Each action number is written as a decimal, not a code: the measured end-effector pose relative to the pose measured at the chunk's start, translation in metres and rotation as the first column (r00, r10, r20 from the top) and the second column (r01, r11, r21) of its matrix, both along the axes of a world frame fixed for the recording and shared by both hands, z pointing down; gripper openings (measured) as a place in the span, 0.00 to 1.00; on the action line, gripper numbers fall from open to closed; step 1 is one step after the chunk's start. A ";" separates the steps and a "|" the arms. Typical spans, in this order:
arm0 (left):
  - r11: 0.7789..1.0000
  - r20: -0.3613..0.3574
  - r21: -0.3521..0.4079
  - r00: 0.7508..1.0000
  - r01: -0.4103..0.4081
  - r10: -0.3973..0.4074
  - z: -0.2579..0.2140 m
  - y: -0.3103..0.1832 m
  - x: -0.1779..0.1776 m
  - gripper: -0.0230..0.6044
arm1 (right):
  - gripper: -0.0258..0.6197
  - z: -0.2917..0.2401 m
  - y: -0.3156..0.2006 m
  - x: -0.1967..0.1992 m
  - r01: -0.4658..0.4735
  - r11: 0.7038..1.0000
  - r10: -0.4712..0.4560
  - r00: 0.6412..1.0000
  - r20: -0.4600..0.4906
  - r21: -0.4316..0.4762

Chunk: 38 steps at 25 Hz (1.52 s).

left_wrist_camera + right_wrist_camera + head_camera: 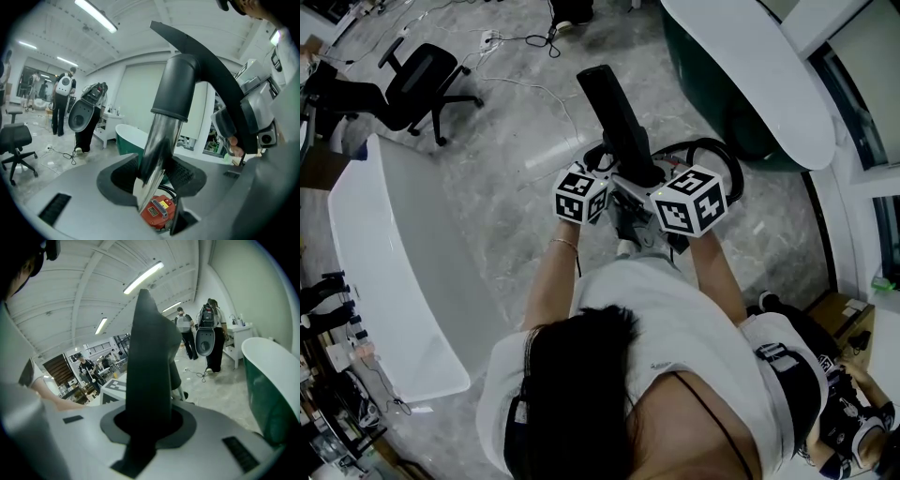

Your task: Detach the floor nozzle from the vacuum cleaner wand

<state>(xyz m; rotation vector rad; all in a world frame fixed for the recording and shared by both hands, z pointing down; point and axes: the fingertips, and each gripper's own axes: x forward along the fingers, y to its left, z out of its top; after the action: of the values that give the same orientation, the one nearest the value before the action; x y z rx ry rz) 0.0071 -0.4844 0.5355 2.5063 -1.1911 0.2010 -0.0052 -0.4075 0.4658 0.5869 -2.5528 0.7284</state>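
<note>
In the head view the black floor nozzle (614, 117) sticks up from between the two marker cubes, in front of the person. My left gripper (154, 183) is shut on the chrome wand (159, 140), with a dark pad against each side of the tube just below its black collar (176, 86). A red part (158, 211) shows under the tube. My right gripper (147, 427) is shut on the flat black nozzle (150, 362), which fills the gap between its jaws. The left gripper (602, 192) and the right gripper (666, 192) sit close together on the vacuum.
A white bathtub (384, 272) stands at the left, a green-and-white tub (741, 66) at the upper right. An office chair (422, 80) and cables (525, 42) are on the floor beyond. A black hose (717, 150) loops beside the vacuum. People (61, 105) stand in the background.
</note>
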 end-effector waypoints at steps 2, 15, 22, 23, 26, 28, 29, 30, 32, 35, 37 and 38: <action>1.000 -0.001 -0.002 1.000 0.004 -0.004 0.000 0.000 0.002 0.32 | 0.17 -0.001 -0.001 0.001 0.002 1.000 -0.002 1.000 -0.020 -0.012; 1.000 -0.013 0.020 1.000 0.017 -0.017 -0.004 -0.001 0.014 0.32 | 0.17 -0.012 0.000 0.011 -0.073 0.988 0.084 0.993 0.078 -0.135; 0.999 -0.021 0.024 0.999 0.032 -0.032 -0.005 -0.003 0.016 0.32 | 0.17 -0.015 -0.001 0.012 -0.108 0.984 0.126 0.985 0.117 -0.145; 0.999 -0.020 0.023 0.999 0.031 -0.031 -0.005 -0.003 0.016 0.32 | 0.17 -0.016 -0.001 0.012 -0.112 0.983 0.129 0.985 0.117 -0.143; 0.999 -0.021 0.019 0.999 0.035 -0.035 -0.004 -0.001 0.018 0.32 | 0.17 -0.015 0.000 0.013 -0.131 0.983 0.144 0.984 0.101 -0.126; 0.999 -0.024 0.019 0.999 0.035 -0.035 -0.004 0.000 0.020 0.32 | 0.17 -0.015 0.001 0.015 -0.136 0.983 0.149 0.984 0.102 -0.126; 0.999 -0.022 0.021 0.999 0.031 -0.031 -0.004 0.000 0.021 0.33 | 0.17 -0.016 0.001 0.016 -0.138 0.983 0.151 0.983 0.101 -0.124; 0.999 -0.019 0.022 0.999 0.026 -0.026 -0.004 -0.001 0.022 0.32 | 0.17 -0.017 0.001 0.016 -0.143 0.983 0.155 0.983 0.097 -0.118; 1.000 -0.019 0.021 1.000 0.022 -0.021 -0.005 -0.002 0.023 0.33 | 0.17 -0.016 -0.001 0.017 -0.155 0.984 0.162 0.983 0.080 -0.093; 0.999 -0.020 0.017 0.999 0.030 -0.029 -0.003 -0.002 0.025 0.32 | 0.17 -0.014 -0.001 0.019 -0.159 0.985 0.163 0.985 0.058 -0.061; 0.999 -0.018 0.019 0.999 0.028 -0.027 -0.002 -0.002 0.026 0.33 | 0.17 -0.014 -0.002 0.021 -0.160 0.986 0.163 0.985 0.055 -0.056; 0.999 -0.017 0.022 1.000 0.023 -0.023 -0.003 -0.003 0.027 0.33 | 0.17 -0.014 -0.002 0.021 -0.161 0.986 0.164 0.985 0.049 -0.053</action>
<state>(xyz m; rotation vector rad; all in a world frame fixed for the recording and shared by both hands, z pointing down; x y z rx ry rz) 0.0340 -0.4871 0.5329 2.5069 -1.2215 0.1613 0.0157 -0.4097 0.4523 0.7761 -2.5495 0.8705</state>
